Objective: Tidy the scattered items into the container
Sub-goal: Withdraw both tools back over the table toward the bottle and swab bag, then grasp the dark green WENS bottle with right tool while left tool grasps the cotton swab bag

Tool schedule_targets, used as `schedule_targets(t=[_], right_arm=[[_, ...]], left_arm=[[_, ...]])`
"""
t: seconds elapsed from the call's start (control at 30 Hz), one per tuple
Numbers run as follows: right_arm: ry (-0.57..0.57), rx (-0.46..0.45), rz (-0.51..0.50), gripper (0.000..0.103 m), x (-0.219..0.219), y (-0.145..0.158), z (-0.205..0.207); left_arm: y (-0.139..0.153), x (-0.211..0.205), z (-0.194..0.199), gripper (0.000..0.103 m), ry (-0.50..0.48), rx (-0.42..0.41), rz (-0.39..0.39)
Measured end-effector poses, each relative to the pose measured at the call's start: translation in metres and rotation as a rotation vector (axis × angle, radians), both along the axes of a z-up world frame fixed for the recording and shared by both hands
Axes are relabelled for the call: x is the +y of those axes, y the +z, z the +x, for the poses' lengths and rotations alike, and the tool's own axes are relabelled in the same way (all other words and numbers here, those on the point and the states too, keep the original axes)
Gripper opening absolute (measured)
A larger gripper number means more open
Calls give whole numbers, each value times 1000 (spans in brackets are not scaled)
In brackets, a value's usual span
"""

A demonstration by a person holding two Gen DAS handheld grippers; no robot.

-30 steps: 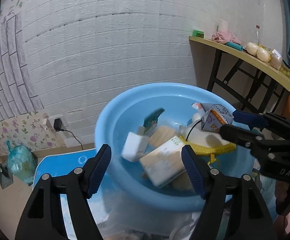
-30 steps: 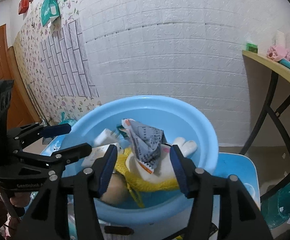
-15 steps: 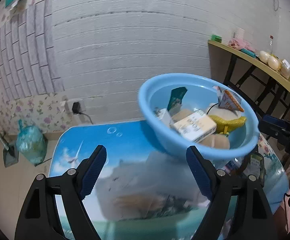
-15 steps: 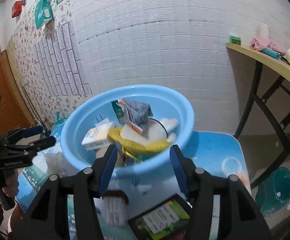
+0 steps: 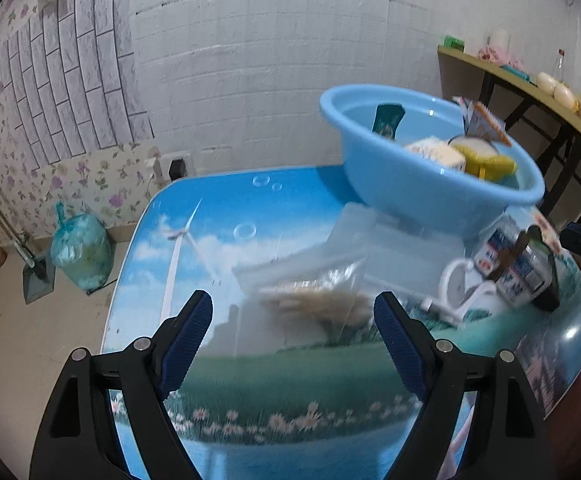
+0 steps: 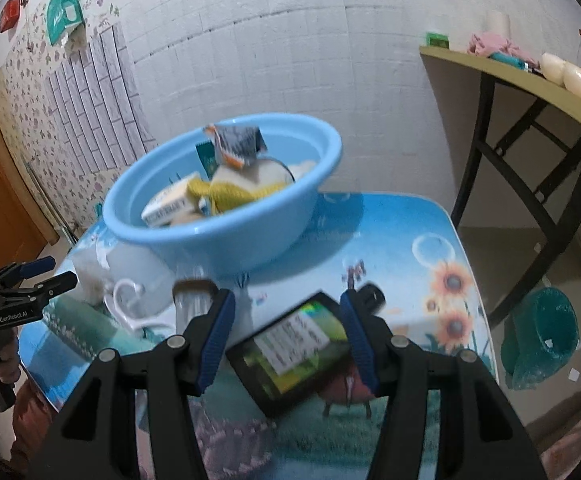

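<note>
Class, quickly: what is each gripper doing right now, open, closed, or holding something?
Left gripper: open, holding nothing, above the clear bag.
Right gripper: open, holding nothing, above the black packet.

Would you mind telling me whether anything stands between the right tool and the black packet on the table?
Nothing visible does. The black packet lies flat on the table, directly ahead of the open right tool, with the blue basin farther back behind it.
</note>
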State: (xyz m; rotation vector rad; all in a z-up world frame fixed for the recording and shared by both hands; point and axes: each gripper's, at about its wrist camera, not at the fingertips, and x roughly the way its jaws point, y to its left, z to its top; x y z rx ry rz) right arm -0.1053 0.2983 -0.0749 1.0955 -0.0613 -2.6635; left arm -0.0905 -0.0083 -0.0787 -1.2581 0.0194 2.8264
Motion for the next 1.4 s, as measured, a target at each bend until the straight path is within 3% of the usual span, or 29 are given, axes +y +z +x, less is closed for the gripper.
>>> schedule_targets(t=[0.17,0.2,0.3,0.4,0.7,1.1,1.23,1.4], right_arm=[[5,-54,-11,55,2,-13,3],[3,-61,-9,58,2,-14,2],[-1,-78,23,80,0,-20,1],[-3,-73,37,88,-1,-22,2],[-7,-127,13,94,7,-38,-8],[68,-118,86,101,-9,-46,-17],[79,-118,96,103,-10,-47,-23],[80,-118,103,103,-13,-49,-28]], left_arm=[[-8,-3,1,89,19,-32,28],[-9,-3,0,89,20,-35,32],[-12,1,-2,90,20,-43,32],[-17,3,-8,91,23,-60,30],[-23,10,-26,91,17,-88,47],[-24,22,-36,90,-30,-94,7],[-25,21,-37,77,-34,-105,25],[-22,21,-34,69,-32,-86,22]])
